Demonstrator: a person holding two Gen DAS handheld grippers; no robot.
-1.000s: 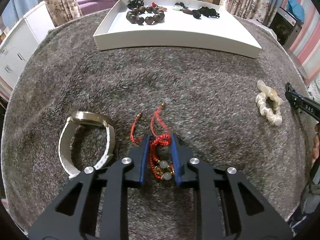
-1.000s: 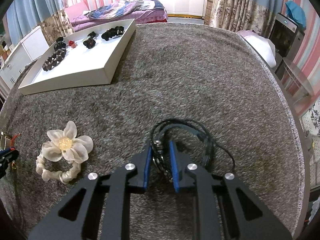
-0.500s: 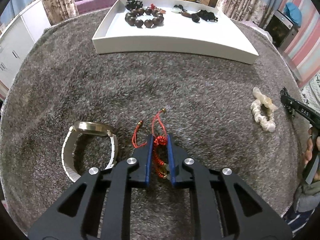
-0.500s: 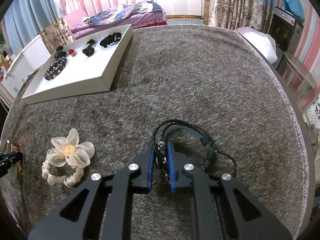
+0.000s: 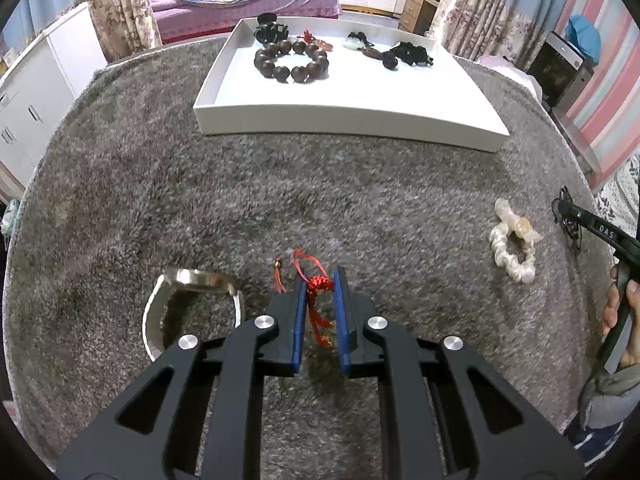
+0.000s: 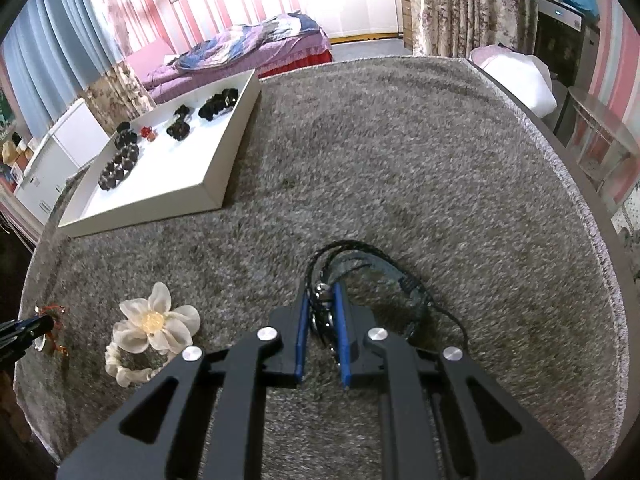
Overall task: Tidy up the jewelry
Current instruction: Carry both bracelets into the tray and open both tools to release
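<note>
A shaggy grey rug (image 5: 360, 200) covers the round table in this striped bedroom, with a white tray (image 5: 348, 120) at its far side already holding dark bead bracelets. The left gripper (image 5: 320, 280) has narrowed its jaws within the last second and now pinches the red cord bracelet (image 5: 319, 284) just beside the white-strapped watch (image 5: 192, 280). The right gripper (image 6: 322, 296) pinches the black cord necklace (image 6: 360, 252) at its metal beads. Both pieces look secured and ready for carrying to the tray. Only the left view shows the watch; only the right view shows the cream flower scrunchie (image 6: 154, 322) face-on.
</note>
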